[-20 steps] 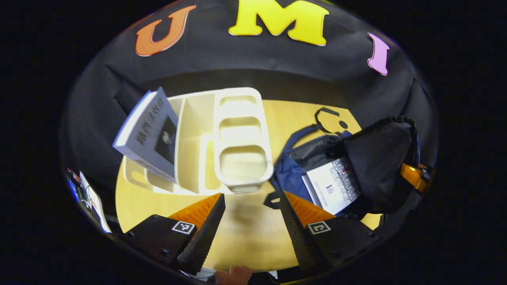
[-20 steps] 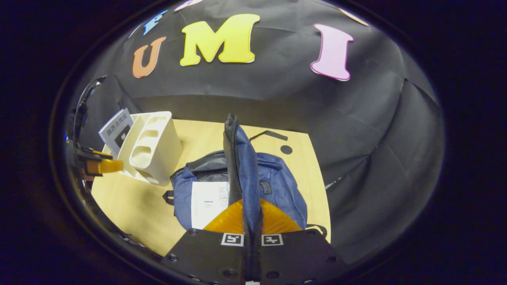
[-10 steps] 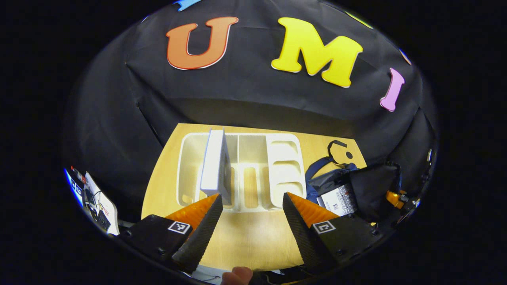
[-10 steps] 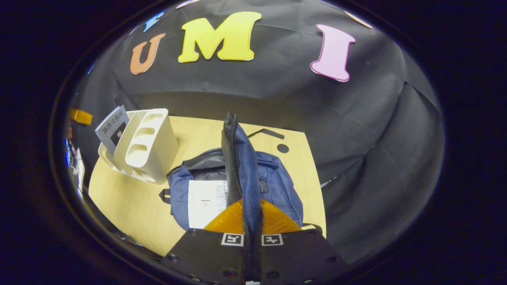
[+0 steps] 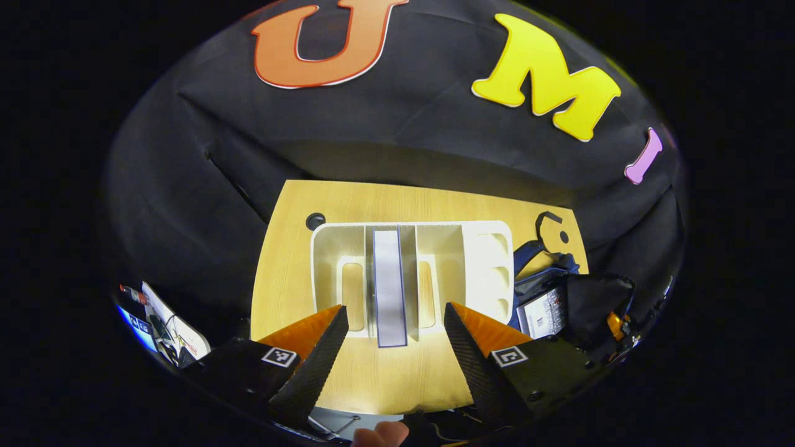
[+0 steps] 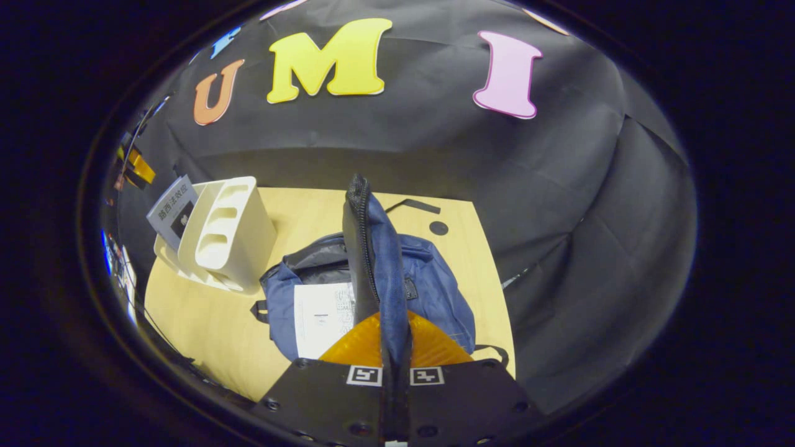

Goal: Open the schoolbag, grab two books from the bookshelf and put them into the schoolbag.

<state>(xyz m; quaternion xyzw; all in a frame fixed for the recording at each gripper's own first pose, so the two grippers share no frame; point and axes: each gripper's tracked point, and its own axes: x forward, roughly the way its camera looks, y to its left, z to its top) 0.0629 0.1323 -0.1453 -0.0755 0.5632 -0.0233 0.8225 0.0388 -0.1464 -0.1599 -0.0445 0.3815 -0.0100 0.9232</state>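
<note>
Alignment is what has changed in the left gripper view: a second ago the bookshelf (image 5: 411,276) sat skewed off to one side with the remaining book (image 5: 389,287) seen tilted by its cover, and now the camera looks squarely down at the shelf so that the book's page edge lies straight between the two fingers. The left hand-held gripper (image 5: 395,335) has swung round from the schoolbag (image 5: 546,292) side to face the shelf, its fingers spread wide apart with nothing between them. I read this as the approach for the second book, since one book (image 6: 323,316) already lies in the open schoolbag.

The bookshelf stands toward the tabletop's (image 5: 292,261) far left part in the right gripper view, the schoolbag just beside it nearer the right edge. The book stands upright in a slot left of the shelf's middle, its near end toward the gripper.

The right hand-held gripper (image 6: 395,347) is unchanged across the second: its fingers are clamped on the schoolbag's flap (image 6: 372,261), lifting it upright so the mouth stays open. The left one hovers above the tabletop's near edge, pointed down and forward; a fingertip (image 5: 380,433) of the holding hand shows at the bottom.
</note>
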